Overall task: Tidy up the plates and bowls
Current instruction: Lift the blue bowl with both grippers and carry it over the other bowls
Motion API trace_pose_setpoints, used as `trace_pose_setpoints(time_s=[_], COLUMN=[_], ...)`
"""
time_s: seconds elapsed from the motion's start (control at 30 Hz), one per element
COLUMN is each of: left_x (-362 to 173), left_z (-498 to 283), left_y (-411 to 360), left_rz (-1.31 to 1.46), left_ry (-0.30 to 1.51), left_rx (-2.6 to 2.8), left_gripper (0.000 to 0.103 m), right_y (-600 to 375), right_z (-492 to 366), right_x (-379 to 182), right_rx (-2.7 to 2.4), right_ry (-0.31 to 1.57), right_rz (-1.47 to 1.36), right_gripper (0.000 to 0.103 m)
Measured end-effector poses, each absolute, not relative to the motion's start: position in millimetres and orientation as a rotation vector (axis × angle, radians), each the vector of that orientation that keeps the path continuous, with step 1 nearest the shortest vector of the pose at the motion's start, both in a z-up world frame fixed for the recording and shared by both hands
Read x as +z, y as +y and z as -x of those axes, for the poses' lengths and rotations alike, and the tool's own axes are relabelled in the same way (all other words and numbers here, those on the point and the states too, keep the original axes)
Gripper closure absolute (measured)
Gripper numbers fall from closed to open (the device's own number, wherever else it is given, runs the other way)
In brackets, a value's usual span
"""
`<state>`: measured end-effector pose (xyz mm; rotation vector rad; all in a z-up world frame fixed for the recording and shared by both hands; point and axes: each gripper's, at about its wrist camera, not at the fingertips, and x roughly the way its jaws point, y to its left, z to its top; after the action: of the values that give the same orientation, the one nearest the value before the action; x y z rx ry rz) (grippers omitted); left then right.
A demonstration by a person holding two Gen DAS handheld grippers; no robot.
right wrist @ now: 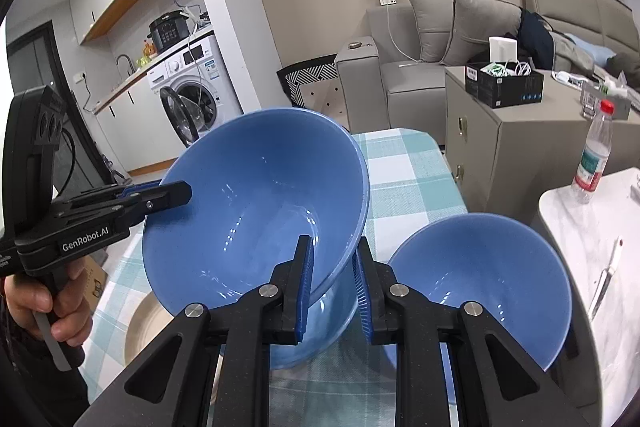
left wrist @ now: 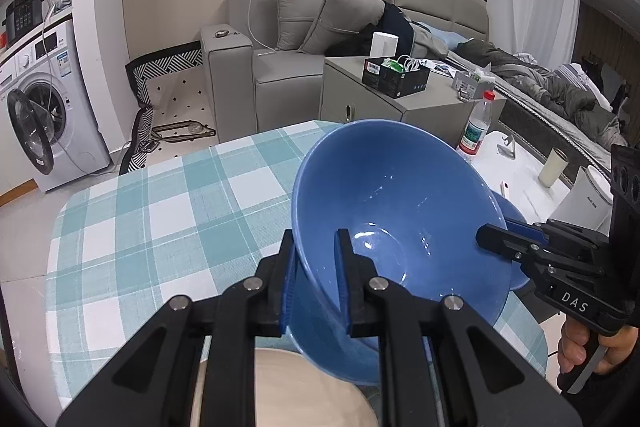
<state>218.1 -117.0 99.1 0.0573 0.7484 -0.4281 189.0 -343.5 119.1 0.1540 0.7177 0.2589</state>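
A large blue bowl [left wrist: 392, 195] [right wrist: 256, 195] is held tilted above the checked tablecloth [left wrist: 160, 219] [right wrist: 400, 167]. My left gripper [left wrist: 316, 243] [right wrist: 180, 193] is shut on one side of its rim. My right gripper [right wrist: 333, 247] [left wrist: 486, 237] is shut on the opposite side. A second, smaller blue bowl [right wrist: 480, 283] [left wrist: 514, 215] stands on the table just right of the held one. A beige plate [left wrist: 304, 383] [right wrist: 142, 323] lies below the held bowl, partly hidden by it and by my fingers.
To the right is a white side table [right wrist: 568, 211] with a water bottle [right wrist: 592, 155], a knife [right wrist: 604, 279], a cup [left wrist: 554, 167] and a white appliance [left wrist: 584, 199]. A grey cabinet [right wrist: 500, 131] stands behind the table, and a washing machine [left wrist: 40, 115] is far left.
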Motion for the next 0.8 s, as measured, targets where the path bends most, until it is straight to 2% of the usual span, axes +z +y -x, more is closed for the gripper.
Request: trace_pose_setpoints(time_s=[0.8], left_x=[70.0], left_z=[-213.5], left_y=[-111.3], left_rz=[-0.051], left_ry=[0.815], left_rx=[-0.397], left_gripper=[0.087], right_y=[-332.4], right_z=[-183.7], right_x=[96.1], right_rx=[0.267], right_ry=[0.741], right_rz=[-0.133], right_gripper=[0.082])
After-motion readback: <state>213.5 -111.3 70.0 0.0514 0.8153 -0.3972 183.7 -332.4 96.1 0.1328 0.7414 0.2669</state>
